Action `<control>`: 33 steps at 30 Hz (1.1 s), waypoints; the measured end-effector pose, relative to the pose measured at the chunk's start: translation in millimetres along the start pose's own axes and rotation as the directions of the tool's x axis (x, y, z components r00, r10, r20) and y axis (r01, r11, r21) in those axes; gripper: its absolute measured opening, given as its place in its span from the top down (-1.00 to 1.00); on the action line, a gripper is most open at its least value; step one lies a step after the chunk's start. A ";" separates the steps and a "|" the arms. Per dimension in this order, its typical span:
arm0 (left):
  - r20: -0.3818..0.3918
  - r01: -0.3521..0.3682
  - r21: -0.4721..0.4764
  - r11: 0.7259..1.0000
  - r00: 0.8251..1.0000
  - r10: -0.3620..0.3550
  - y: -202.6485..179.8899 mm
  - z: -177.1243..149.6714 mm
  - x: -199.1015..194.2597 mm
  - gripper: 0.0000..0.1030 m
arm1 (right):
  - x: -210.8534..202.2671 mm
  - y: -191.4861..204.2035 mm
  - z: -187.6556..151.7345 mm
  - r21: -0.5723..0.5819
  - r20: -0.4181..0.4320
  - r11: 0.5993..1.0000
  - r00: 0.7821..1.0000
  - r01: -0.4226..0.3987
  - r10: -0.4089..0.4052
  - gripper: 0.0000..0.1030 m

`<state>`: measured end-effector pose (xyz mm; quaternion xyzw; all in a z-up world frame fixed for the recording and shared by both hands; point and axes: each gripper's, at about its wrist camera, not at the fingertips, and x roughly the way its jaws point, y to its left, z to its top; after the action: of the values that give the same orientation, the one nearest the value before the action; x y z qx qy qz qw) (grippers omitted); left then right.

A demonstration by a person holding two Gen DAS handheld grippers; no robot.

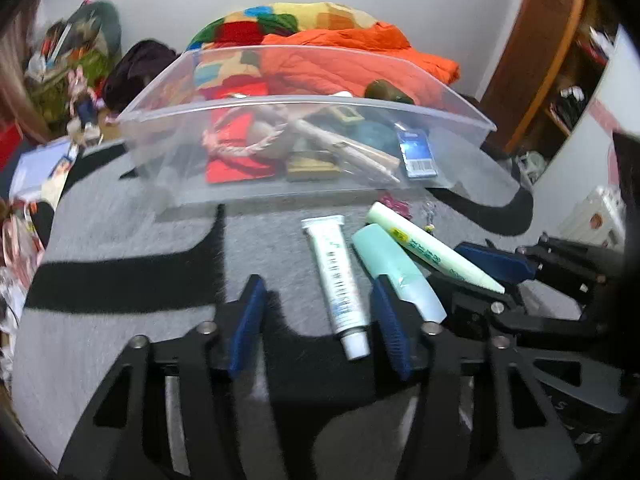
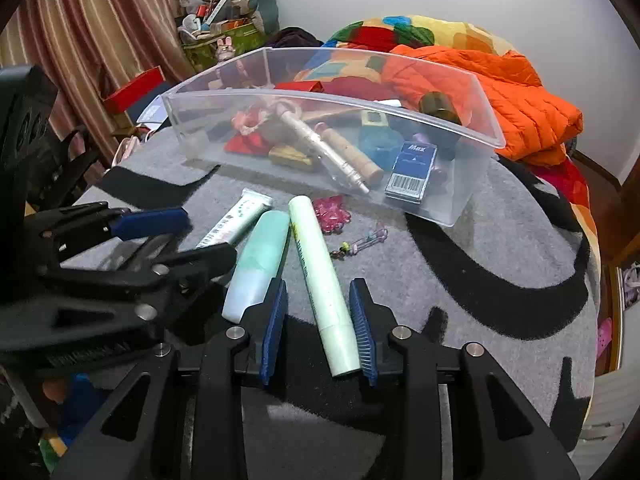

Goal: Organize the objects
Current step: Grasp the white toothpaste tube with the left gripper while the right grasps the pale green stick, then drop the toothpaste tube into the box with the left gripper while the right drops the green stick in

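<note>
Progress is partial. Clear bin (image 2: 472,184), the landmark for all positions here, stands on a grey-and-black mat (image 2: 460,280) and already contains a blue box, a pale pen-like stick, a cork-coloured cylinder, red cloth and other small articles.

Remaining outside, on the mat just in front of the bin:
- white tube (image 1: 336,276), nearest the left side;
- teal marker (image 1: 394,268), touching the pale green highlighter (image 2: 324,280);
- pink trinket (image 2: 330,212) and small charm chain (image 2: 360,244), close under the bin's front wall.

Left gripper (image 1: 320,324): jaws spread, straddling the cap end of the white tube; pads are not pressing on it, and the right-hand pad lies against the teal marker.

Right gripper (image 2: 318,332): jaws brought in around the near end of the pale green highlighter. One pad appears to touch it; a gap shows at the other, so a firm pinch is not established.

Judged outstanding: five articles still require transfer into the bin.
</note>
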<state>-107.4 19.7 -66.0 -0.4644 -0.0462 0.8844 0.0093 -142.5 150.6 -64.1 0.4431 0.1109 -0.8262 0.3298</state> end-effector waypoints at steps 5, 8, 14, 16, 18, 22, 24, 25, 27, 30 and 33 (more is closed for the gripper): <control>0.024 -0.034 0.035 0.999 0.999 0.033 -4.5 1.2 3.9 0.60 | -3.9 -5.4 -1.5 0.033 0.012 0.999 1.000 -0.019 0.018 0.72; 0.028 -0.029 0.020 0.999 0.999 0.028 1.9 0.9 2.1 0.70 | -8.9 -6.5 -3.3 0.043 0.025 0.999 0.999 -0.027 0.026 0.72; 0.050 -0.012 -0.003 1.000 0.999 0.012 11.5 -1.4 -10.6 0.70 | -21.2 -4.5 -2.9 0.061 0.058 0.997 0.997 -0.048 0.044 0.72; 0.059 -0.001 -0.013 1.000 0.998 0.002 14.0 -1.1 -16.4 0.70 | -27.2 -3.8 -2.7 0.065 0.073 0.996 0.996 -0.053 0.049 0.72; 0.080 0.005 -0.018 1.000 0.997 -0.003 15.6 1.0 -24.7 0.70 | -34.2 -3.2 -1.3 0.067 0.091 0.996 0.995 -0.057 0.051 0.72; 0.116 0.030 -0.030 0.999 0.993 -0.026 19.5 7.6 -40.7 0.70 | -49.4 -3.6 2.8 0.068 0.130 0.996 0.990 -0.058 0.049 0.72; 0.134 0.040 -0.033 0.999 0.990 -0.036 21.4 11.8 -48.0 0.70 | -55.8 -3.9 5.6 0.069 0.148 0.996 0.988 -0.056 0.045 0.72; 0.147 0.041 -0.035 0.999 0.989 -0.035 22.3 14.5 -52.3 0.70 | -59.3 -4.4 7.7 0.071 0.158 0.996 0.986 -0.055 0.044 0.72; 0.168 0.039 -0.034 0.999 0.985 -0.033 24.4 21.0 -59.2 0.70 | -65.6 -5.3 13.3 0.074 0.180 0.995 0.983 -0.060 0.045 0.72; 0.194 0.036 -0.035 0.999 0.981 -0.028 28.8 30.4 -66.5 0.70 | -73.2 -6.9 23.9 0.076 0.215 0.996 0.976 -0.047 0.030 0.72; 0.216 0.027 -0.038 0.999 0.976 -0.018 33.0 41.8 -70.2 0.70 | -78.8 -10.5 37.2 0.086 0.245 0.996 0.969 -0.038 0.016 0.72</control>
<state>-100.9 -20.4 12.2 -0.3654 -0.0701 0.9282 0.0047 -143.0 176.0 20.0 0.3541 0.0262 -0.8740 0.3317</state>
